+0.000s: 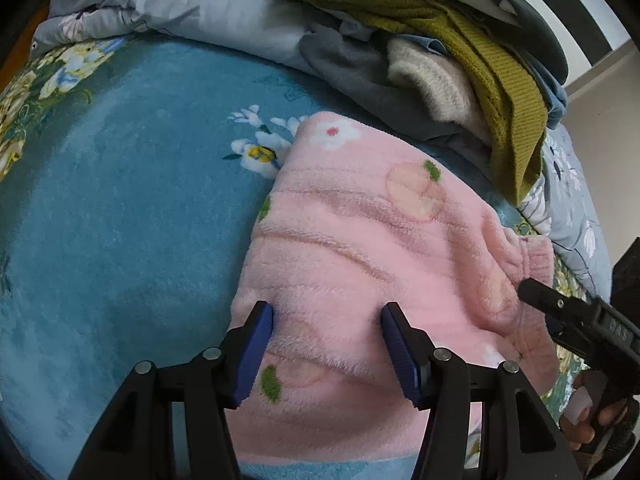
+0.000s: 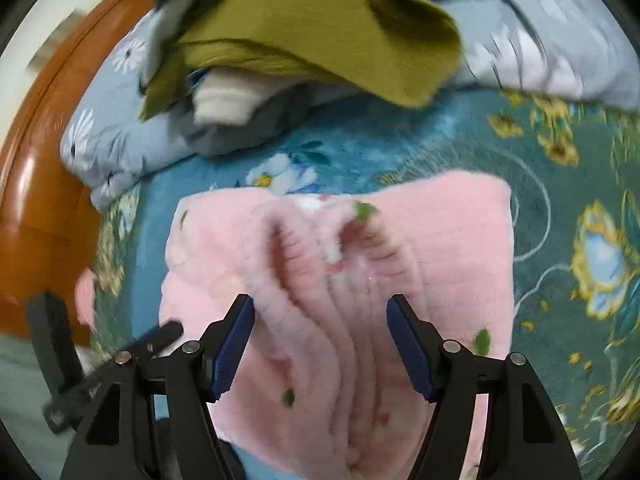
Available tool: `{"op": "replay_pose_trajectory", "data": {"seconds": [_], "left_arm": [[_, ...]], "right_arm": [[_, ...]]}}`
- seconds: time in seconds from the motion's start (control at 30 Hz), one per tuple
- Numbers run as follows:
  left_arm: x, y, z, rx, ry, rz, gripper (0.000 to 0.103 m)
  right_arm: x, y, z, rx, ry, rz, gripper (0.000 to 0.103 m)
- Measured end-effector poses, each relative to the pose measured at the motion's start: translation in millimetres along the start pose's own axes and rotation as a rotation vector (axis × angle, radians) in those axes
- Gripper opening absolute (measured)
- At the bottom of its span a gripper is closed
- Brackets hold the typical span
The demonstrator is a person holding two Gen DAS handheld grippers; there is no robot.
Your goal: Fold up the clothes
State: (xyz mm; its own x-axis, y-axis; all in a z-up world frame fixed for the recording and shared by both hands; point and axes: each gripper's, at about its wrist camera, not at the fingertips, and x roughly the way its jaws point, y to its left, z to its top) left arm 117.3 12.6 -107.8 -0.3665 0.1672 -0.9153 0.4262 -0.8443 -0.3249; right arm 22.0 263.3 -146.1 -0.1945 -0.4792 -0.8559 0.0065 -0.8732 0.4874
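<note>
A pink fleece garment (image 1: 360,240) with peach and leaf prints lies folded on the blue floral blanket (image 1: 120,220). My left gripper (image 1: 327,312) is open, its blue pads resting on the garment's near part. My right gripper (image 2: 320,304) is open over the garment's ribbed, bunched edge (image 2: 320,280); cloth lies between the pads. The right gripper also shows at the right edge of the left wrist view (image 1: 560,304), beside the pink cuff. The left gripper shows blurred at the lower left of the right wrist view (image 2: 160,336).
A pile of clothes sits behind the garment: an olive knit sweater (image 1: 480,40), a cream fuzzy piece (image 1: 436,80) and grey cloth (image 1: 360,76). A grey floral quilt (image 1: 180,4) lies along the back. An orange wooden bed frame (image 2: 48,160) stands at the left.
</note>
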Motion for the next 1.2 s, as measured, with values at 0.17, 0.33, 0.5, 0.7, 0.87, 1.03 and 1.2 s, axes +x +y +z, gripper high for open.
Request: {"op": "replay_pose_trajectory", "data": {"seconds": [0.17,0.33,0.5,0.7,0.87,1.03,1.2], "left_arm": [[-5.2,3.3,-2.6,-0.025,0.003,-0.006,0.062],[-17.6,7.6,-3.7,-0.042,-0.013,-0.032,0.062],[-31.2,4.6,-0.6,-0.036,-0.029,-0.072,0.065],[-15.5,-5.7,-7.7,-0.001,0.025,-0.066,0.066],[-1.2,-6.2,-11.7,0.013,0.051,-0.007,0.066],[6.2,0.7,-10.1,0.006,0.071,0.006,0.073],[9.5,-4.0,-7.5,0.022,0.077,0.019,0.074]], "right_arm": [[1.1,10.7,-2.7,0.013,0.003,0.037,0.045],[-12.4,16.1,-4.3,0.030,-0.020,0.046,0.021],[-71.4,8.4,-0.3,0.042,-0.127,0.123,0.020],[-97.8,-33.3,0.0,0.098,-0.164,0.061,0.020],[-61.2,-75.1,-12.0,0.205,-0.080,0.032,0.021],[-48.3,-85.5,-18.9,0.224,-0.078,0.008,0.025],[-43.7,-90.8,-22.4,0.224,-0.072,-0.006,0.026]]}}
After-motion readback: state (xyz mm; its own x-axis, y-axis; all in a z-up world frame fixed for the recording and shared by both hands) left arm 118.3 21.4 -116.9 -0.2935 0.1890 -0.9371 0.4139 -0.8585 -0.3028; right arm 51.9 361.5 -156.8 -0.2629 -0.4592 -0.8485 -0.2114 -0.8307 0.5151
